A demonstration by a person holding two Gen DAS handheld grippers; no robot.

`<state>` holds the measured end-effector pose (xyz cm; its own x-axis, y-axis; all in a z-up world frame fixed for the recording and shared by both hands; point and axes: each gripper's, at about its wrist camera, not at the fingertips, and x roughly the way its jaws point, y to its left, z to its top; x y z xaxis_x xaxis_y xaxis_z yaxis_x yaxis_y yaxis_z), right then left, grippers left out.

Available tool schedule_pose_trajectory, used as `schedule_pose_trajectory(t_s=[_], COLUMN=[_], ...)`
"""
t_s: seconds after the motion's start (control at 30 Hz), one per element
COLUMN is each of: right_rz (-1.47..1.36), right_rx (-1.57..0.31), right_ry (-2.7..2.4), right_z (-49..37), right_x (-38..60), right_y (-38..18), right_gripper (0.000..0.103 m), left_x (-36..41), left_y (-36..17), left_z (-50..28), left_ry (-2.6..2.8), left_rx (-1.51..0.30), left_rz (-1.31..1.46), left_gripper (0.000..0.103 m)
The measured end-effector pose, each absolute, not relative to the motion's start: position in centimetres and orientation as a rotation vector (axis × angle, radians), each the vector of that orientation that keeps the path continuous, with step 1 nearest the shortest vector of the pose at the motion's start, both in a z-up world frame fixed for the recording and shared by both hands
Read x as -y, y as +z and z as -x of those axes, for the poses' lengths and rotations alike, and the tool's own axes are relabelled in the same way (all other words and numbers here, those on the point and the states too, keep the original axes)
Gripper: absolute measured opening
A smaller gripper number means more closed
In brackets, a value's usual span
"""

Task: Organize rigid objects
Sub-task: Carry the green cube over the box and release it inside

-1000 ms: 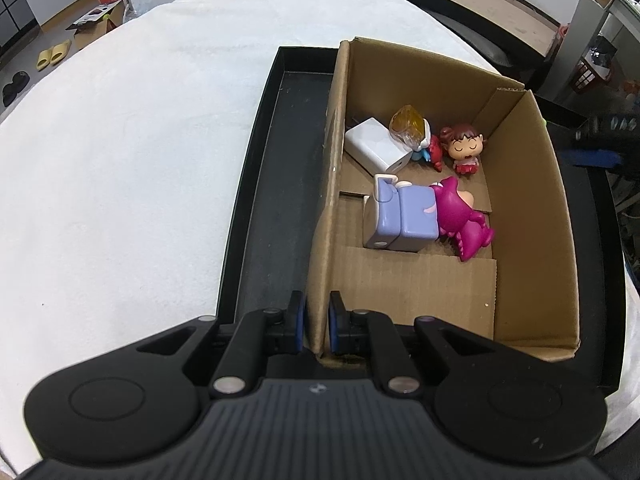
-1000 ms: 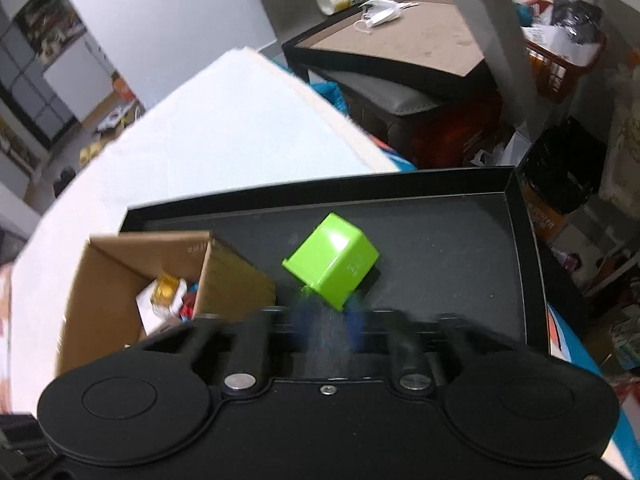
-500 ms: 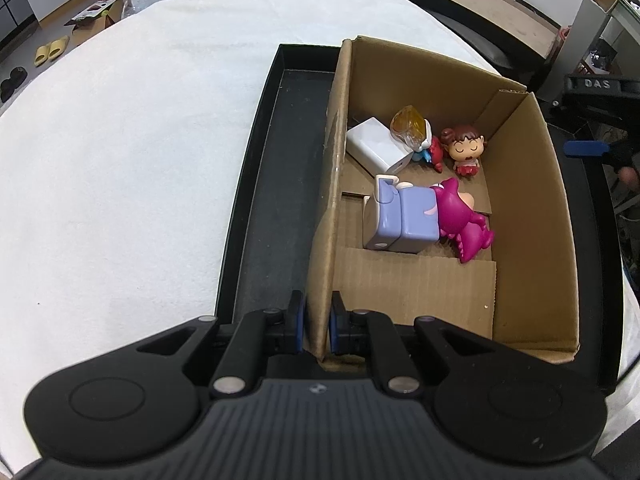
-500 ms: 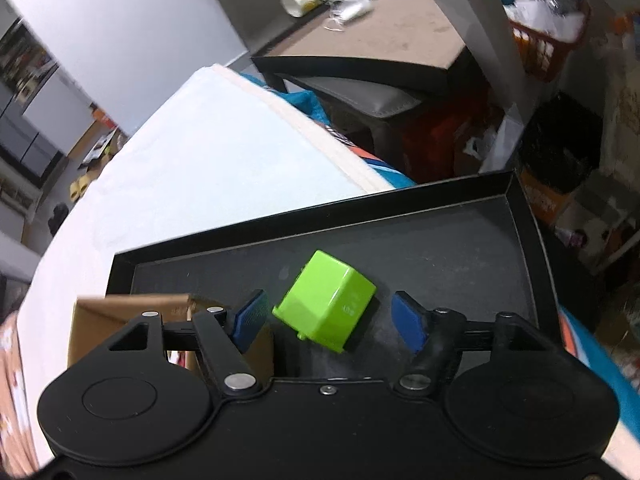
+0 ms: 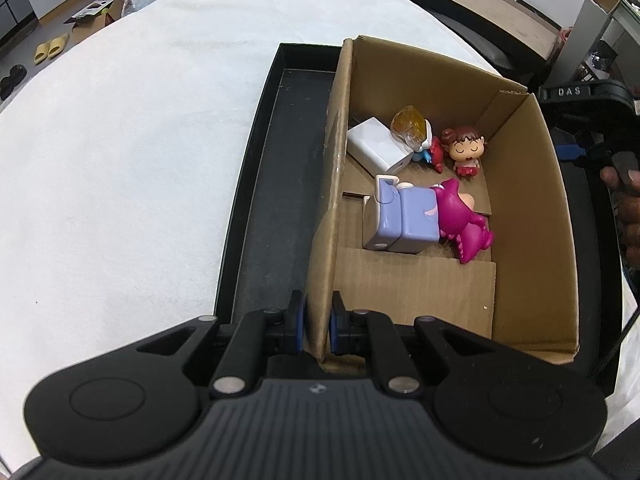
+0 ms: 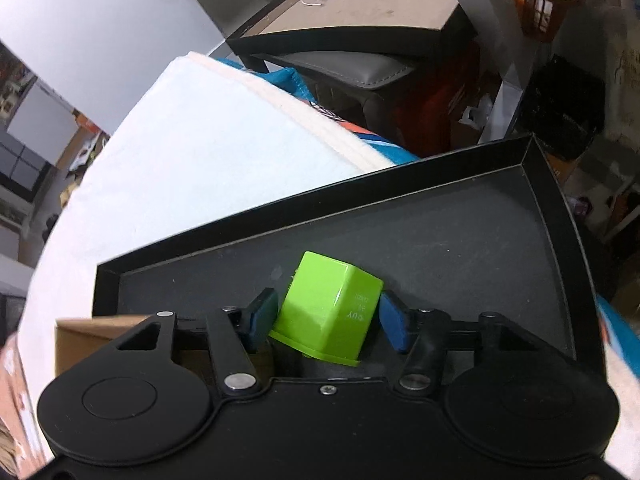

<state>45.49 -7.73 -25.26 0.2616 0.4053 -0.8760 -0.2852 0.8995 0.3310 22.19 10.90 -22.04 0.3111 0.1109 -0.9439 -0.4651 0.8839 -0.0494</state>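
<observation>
Left wrist view: the left gripper (image 5: pixel 318 330) has its jaws clamped on the near left wall of the cardboard box (image 5: pixel 532 216), which sits in the black tray (image 5: pixel 256 184) on the white worktop (image 5: pixel 120 160). Inside the box are a white block (image 5: pixel 376 146), a lavender block (image 5: pixel 404 220), a magenta figure (image 5: pixel 460 222) and a little doll (image 5: pixel 466 150).

Right wrist view: the right gripper (image 6: pixel 328 320) has its jaws apart on either side of the green cube (image 6: pixel 326 310) lying on the tray floor, with the left pad about touching it.
</observation>
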Motion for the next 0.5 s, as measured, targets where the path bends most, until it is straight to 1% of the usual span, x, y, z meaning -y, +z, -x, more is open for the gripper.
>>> schedule_pose_trajectory(t_s=[0.3,0.5], right_rz=[-0.071,-0.032], right_rx=[-1.28,-1.258], right_ry=[0.515,0.504], right_z=[-43.6,-42.0], right_x=[9.2,10.4], right_y=[-25.3,-24.5], right_gripper=[0.054,0.053], left_x=[-10.9,-10.9], left_y=[-22.0,-22.0], left_z=[-22.1,-22.1], left_ry=[0.401,0.404], left_rx=[-1.192,-1.19], left_rz=[0.35,0.351], left_gripper=[0.011,0.011])
